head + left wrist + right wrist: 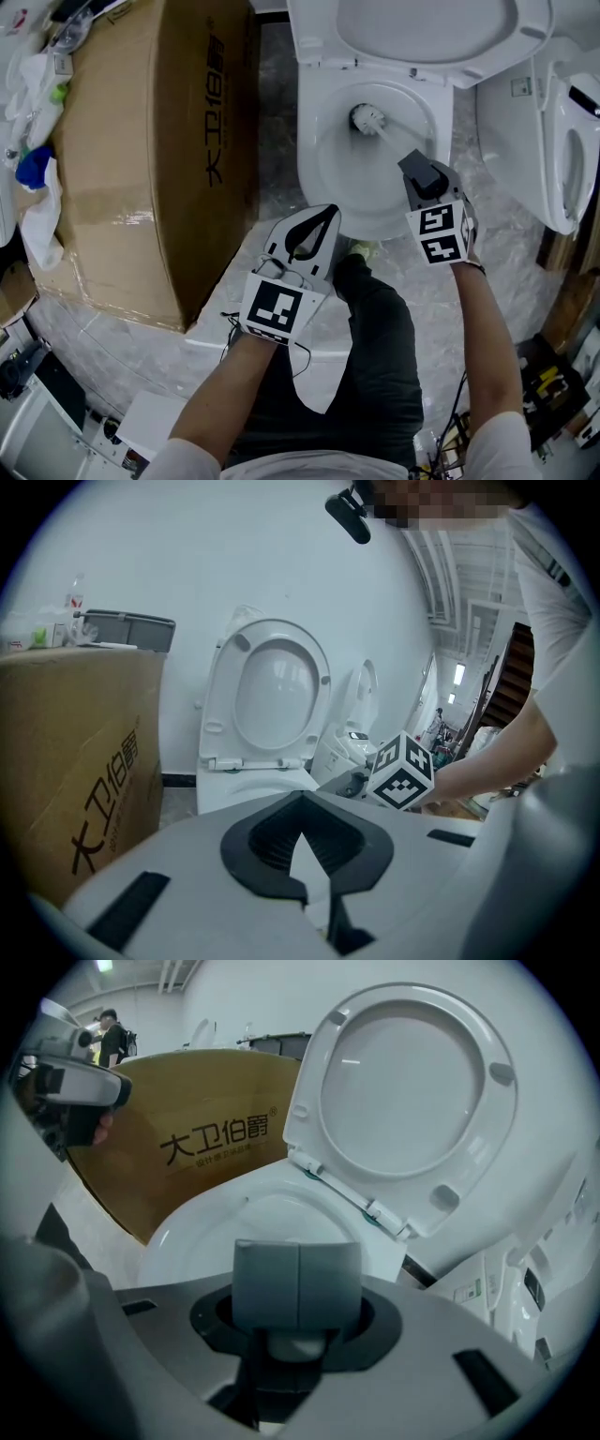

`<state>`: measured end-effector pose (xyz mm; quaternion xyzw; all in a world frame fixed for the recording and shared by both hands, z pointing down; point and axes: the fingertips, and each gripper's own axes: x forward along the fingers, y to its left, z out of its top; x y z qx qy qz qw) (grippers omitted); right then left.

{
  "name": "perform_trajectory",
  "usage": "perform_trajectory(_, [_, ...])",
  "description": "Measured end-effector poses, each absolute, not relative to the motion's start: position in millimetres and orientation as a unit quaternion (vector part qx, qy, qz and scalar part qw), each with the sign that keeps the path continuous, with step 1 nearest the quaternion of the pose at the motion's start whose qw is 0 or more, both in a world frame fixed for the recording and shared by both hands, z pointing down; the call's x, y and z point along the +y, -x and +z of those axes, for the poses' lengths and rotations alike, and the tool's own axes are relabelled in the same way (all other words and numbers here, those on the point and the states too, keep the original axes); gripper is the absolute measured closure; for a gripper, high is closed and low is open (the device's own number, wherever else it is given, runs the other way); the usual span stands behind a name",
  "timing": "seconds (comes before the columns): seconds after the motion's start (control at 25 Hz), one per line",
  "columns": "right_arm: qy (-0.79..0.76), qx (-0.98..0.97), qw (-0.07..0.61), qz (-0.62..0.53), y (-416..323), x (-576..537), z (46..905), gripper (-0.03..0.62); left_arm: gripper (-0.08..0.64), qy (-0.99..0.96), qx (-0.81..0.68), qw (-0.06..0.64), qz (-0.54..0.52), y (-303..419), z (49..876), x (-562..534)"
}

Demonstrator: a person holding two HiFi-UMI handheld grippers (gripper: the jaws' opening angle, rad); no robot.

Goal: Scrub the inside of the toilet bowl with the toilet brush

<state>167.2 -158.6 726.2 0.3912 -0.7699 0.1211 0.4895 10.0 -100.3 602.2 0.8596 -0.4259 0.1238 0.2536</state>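
Observation:
The white toilet bowl [317,150] stands open, its lid [422,28] raised. A toilet brush head [367,118] rests inside the bowl near the back, and its pale handle [392,141] slants down to my right gripper [419,169], which is shut on it above the bowl's right front. In the right gripper view the jaws [296,1283] are closed over the handle, with the bowl [234,1218] below. My left gripper [323,220] hangs shut and empty at the bowl's front left rim; in its own view the left gripper [302,846] faces the lid [277,691].
A large cardboard box [150,141] stands close to the left of the toilet. A second white toilet [562,150] sits at the right. The person's dark trouser leg [375,356] and shoe are just in front of the bowl. Clutter lies along the left edge.

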Motion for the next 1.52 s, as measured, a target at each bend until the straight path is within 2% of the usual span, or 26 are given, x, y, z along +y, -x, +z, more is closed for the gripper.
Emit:
perform_trajectory(0.56, [-0.375,-0.723,0.574,0.089,-216.2,-106.9,729.7,0.434,0.554,-0.858,-0.419,0.269,0.130,-19.3,599.7,-90.1])
perform_trajectory(0.96, [-0.371,-0.725,0.559,0.154,-183.3,-52.0,742.3,0.434,0.554,-0.859,-0.414,0.274,0.129,-21.1,600.5,-85.5])
perform_trajectory(1.52, [-0.402,-0.710,0.554,0.167,-138.0,-78.8,774.8,0.433,0.554,-0.856,-0.422,0.270,0.127,-7.3,614.8,-93.8])
